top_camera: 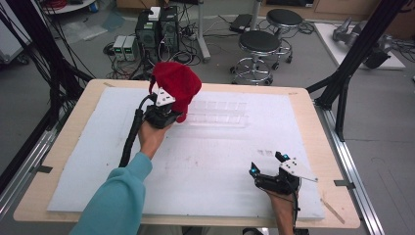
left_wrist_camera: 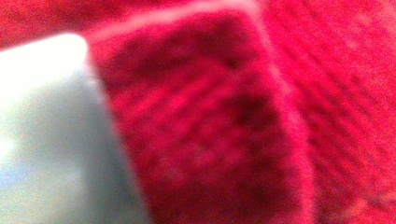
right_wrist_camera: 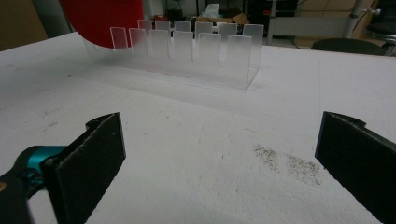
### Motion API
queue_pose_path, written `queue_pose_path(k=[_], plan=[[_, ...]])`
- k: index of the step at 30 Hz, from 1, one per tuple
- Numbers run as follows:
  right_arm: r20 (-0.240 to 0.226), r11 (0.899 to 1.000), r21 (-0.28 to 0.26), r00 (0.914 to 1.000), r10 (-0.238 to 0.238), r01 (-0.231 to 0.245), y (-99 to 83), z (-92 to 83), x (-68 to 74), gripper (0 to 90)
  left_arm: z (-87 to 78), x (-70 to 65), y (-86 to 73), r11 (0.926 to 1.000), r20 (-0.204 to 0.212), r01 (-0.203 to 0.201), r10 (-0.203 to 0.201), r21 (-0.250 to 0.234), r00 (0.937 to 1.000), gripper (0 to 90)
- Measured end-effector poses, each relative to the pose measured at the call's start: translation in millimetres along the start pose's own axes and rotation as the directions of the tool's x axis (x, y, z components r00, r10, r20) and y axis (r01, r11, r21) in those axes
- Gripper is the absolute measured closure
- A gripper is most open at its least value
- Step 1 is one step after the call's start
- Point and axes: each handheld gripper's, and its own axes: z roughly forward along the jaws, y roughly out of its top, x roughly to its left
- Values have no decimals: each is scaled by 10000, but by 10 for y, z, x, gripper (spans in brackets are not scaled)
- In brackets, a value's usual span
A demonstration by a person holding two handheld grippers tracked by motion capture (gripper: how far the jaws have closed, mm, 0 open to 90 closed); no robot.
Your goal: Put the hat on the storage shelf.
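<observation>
The left gripper [top_camera: 169, 105] is clamped on a red cloth [top_camera: 177, 85], its jaws as closed as they get, and holds it bunched up above the bench [top_camera: 313, 127], over the left end of a clear plastic rack [top_camera: 218, 113]. In the left gripper view the cloth [left_wrist_camera: 224, 126] presses right against the lens, blurred, with a pale surface at the left edge. The rack [right_wrist_camera: 187, 51] stands upright on the white foam mat [top_camera: 210, 161], a row of slots along its length; in the right gripper view the cloth [right_wrist_camera: 100, 18] shows behind its left end. The right gripper [top_camera: 268, 165] rests well apart from the rack, toward the person's side, its jaws wide open with nothing between them.
</observation>
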Motion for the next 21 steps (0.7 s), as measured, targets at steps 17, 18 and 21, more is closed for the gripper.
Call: queue_pose_path(k=[17,18,21], plan=[[138,9998,14,9997,-203,203,-8,4,17,5,-15,-11,-64,9997,65,39,-37,-236,10000,706],[126,9998,-15,9997,-206,207,-9,4,19,5,-19,-12,-63,9997,53,41,-40,-235,10000,630],[132,9999,-18,9998,-144,145,-10,3,20,5,-38,-11,-61,9997,121,-72,75,-236,9999,597]])
